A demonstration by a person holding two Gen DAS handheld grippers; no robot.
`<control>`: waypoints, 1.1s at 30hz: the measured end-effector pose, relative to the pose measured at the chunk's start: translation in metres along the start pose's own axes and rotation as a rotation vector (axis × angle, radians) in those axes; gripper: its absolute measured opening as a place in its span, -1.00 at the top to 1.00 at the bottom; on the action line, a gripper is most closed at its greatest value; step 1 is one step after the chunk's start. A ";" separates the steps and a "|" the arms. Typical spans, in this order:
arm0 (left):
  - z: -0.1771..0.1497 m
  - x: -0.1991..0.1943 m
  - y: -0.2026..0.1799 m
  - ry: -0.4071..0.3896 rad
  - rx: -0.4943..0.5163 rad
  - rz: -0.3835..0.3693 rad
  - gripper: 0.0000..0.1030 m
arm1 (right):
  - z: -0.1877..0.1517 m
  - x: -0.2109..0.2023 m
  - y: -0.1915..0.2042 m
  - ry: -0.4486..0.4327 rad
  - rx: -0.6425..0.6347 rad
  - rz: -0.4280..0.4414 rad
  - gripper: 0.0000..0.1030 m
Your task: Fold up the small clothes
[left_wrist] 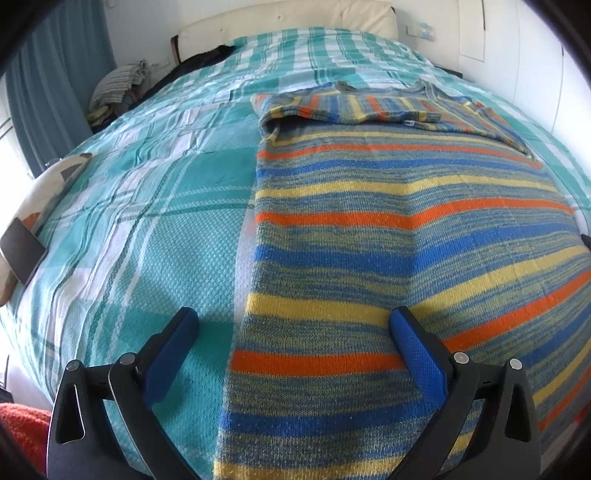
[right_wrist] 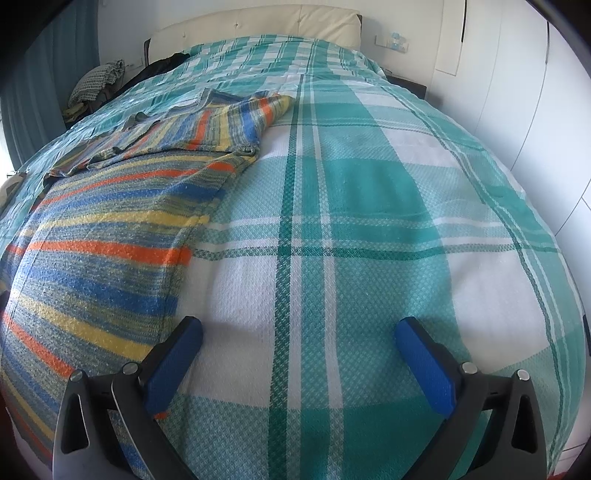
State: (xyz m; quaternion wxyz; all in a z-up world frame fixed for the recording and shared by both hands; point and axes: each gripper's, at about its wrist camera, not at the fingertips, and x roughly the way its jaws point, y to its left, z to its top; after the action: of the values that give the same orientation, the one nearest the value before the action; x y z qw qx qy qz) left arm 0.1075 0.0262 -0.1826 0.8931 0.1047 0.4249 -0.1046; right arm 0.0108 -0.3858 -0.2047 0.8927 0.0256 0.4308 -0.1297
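Note:
A striped knit sweater (left_wrist: 388, 236) in blue, yellow, orange and grey lies flat on the bed, its sleeves folded across the top. It also shows in the right wrist view (right_wrist: 103, 236). My left gripper (left_wrist: 293, 325) is open and empty, just above the sweater's near left edge, its jaws straddling that edge. My right gripper (right_wrist: 298, 334) is open and empty over the bedspread, with its left finger (right_wrist: 173, 365) beside the sweater's right edge.
The bed is covered by a teal and white plaid bedspread (right_wrist: 369, 221). A phone (left_wrist: 22, 251) leans on a patterned pillow (left_wrist: 48, 188) at the left edge. A pile of clothes (left_wrist: 118, 88) lies beyond the bed's far left. A cream headboard (right_wrist: 258, 22) stands at the far end.

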 end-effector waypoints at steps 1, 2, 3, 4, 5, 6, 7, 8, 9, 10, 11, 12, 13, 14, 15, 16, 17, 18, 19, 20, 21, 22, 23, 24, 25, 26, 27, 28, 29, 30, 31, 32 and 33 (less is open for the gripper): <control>0.000 0.000 0.000 -0.003 0.000 -0.002 -0.99 | 0.000 0.000 0.000 0.000 0.000 0.001 -1.00; -0.001 0.000 0.001 -0.005 0.000 -0.004 -0.99 | 0.000 0.000 0.000 0.000 0.001 0.001 -1.00; -0.001 0.000 0.001 -0.006 0.000 -0.004 -0.99 | 0.000 0.000 0.000 0.000 0.001 0.000 -1.00; -0.001 0.000 0.001 -0.007 0.001 -0.003 -0.99 | 0.000 0.000 0.000 -0.001 0.000 -0.001 -1.00; -0.001 0.000 0.001 -0.007 0.000 -0.003 -0.99 | 0.000 0.000 0.000 -0.001 0.001 -0.001 -1.00; -0.001 0.000 0.001 -0.008 -0.001 -0.001 -0.99 | 0.000 0.000 0.000 -0.003 0.000 -0.001 -1.00; -0.002 -0.001 0.001 -0.010 -0.001 0.001 -0.99 | 0.000 0.000 0.000 -0.005 -0.001 -0.002 -1.00; -0.002 -0.001 0.001 -0.012 -0.001 0.002 -0.99 | 0.000 0.000 0.000 -0.007 -0.001 -0.003 -1.00; -0.002 -0.001 0.001 -0.013 0.000 0.003 -0.99 | 0.001 0.000 0.000 -0.008 -0.001 -0.004 -1.00; -0.002 -0.001 0.001 -0.012 0.000 0.002 -0.99 | 0.000 0.000 0.000 -0.009 -0.002 -0.005 -1.00; -0.002 -0.001 0.001 -0.012 -0.001 0.002 -0.99 | 0.000 0.000 0.000 -0.011 -0.002 -0.005 -1.00; -0.002 -0.001 0.001 -0.012 -0.001 0.002 -0.99 | 0.000 0.000 0.000 -0.012 -0.002 -0.004 -1.00; -0.002 -0.001 0.001 -0.011 -0.002 0.003 -0.99 | 0.000 0.000 0.000 -0.012 -0.002 -0.004 -1.00; -0.002 -0.001 0.001 -0.011 -0.003 0.005 -0.99 | 0.000 0.000 0.000 -0.013 -0.002 -0.004 -1.00; -0.002 -0.001 0.001 -0.012 -0.004 0.007 -0.99 | -0.001 -0.001 0.000 -0.014 -0.001 -0.004 -1.00; -0.002 -0.002 0.001 -0.013 -0.006 0.010 -0.99 | -0.001 -0.002 0.000 -0.016 -0.001 -0.004 -1.00; -0.002 -0.002 0.000 -0.014 -0.007 0.014 -0.99 | -0.001 -0.002 0.000 -0.018 0.000 -0.004 -1.00; -0.002 -0.003 0.000 -0.015 -0.008 0.020 -0.99 | -0.002 -0.002 -0.001 -0.020 0.001 -0.002 -1.00; -0.003 -0.004 0.000 -0.015 -0.007 0.025 -0.99 | -0.002 -0.003 -0.001 -0.020 0.003 -0.001 -1.00; -0.002 -0.004 -0.001 -0.015 -0.004 0.027 -0.99 | -0.002 -0.003 -0.001 -0.021 0.005 0.000 -1.00; -0.002 -0.004 -0.001 -0.014 -0.002 0.029 -0.99 | -0.002 -0.003 -0.001 -0.020 0.007 0.002 -1.00; -0.002 -0.004 -0.001 -0.012 -0.001 0.030 -0.99 | -0.002 -0.003 -0.002 -0.020 0.008 0.003 -1.00; -0.001 -0.004 -0.001 -0.010 -0.001 0.030 -0.99 | -0.002 -0.003 -0.002 -0.020 0.009 0.004 -1.00; -0.001 -0.004 0.000 -0.008 -0.002 0.029 -0.99 | -0.002 -0.003 -0.002 -0.020 0.010 0.004 -1.00; -0.001 -0.005 0.000 -0.005 -0.003 0.027 -0.99 | -0.002 -0.003 -0.002 -0.020 0.011 0.003 -1.00; 0.000 -0.005 0.000 -0.003 -0.002 0.026 -0.99 | -0.002 -0.003 -0.002 -0.020 0.012 0.004 -1.00; 0.000 -0.006 0.001 -0.001 -0.001 0.024 -0.99 | -0.002 -0.004 -0.002 -0.020 0.012 0.007 -1.00; 0.001 -0.007 0.001 0.000 0.002 0.023 -0.99 | -0.002 -0.004 -0.002 -0.020 0.012 0.011 -1.00; 0.002 -0.008 0.001 0.003 0.005 0.021 -0.99 | -0.002 -0.004 -0.003 -0.019 0.012 0.017 -1.00; 0.002 -0.008 0.001 0.006 0.009 0.019 -0.99 | -0.003 -0.005 -0.004 -0.017 0.013 0.022 -1.00; 0.003 -0.009 0.001 0.006 0.013 0.018 -0.99 | -0.004 -0.006 -0.004 -0.014 0.011 0.026 -1.00; 0.003 -0.009 0.000 0.008 0.017 0.019 -0.99 | -0.003 -0.006 -0.004 -0.011 0.009 0.028 -1.00; 0.003 -0.009 0.000 0.009 0.021 0.020 -0.99 | -0.003 -0.006 -0.004 -0.008 0.007 0.028 -1.00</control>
State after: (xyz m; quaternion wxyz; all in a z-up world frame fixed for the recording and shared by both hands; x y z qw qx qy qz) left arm 0.1046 0.0262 -0.1735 0.8911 0.1187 0.4266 -0.0994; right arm 0.0034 -0.3881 -0.2015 0.8961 0.0343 0.4262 -0.1189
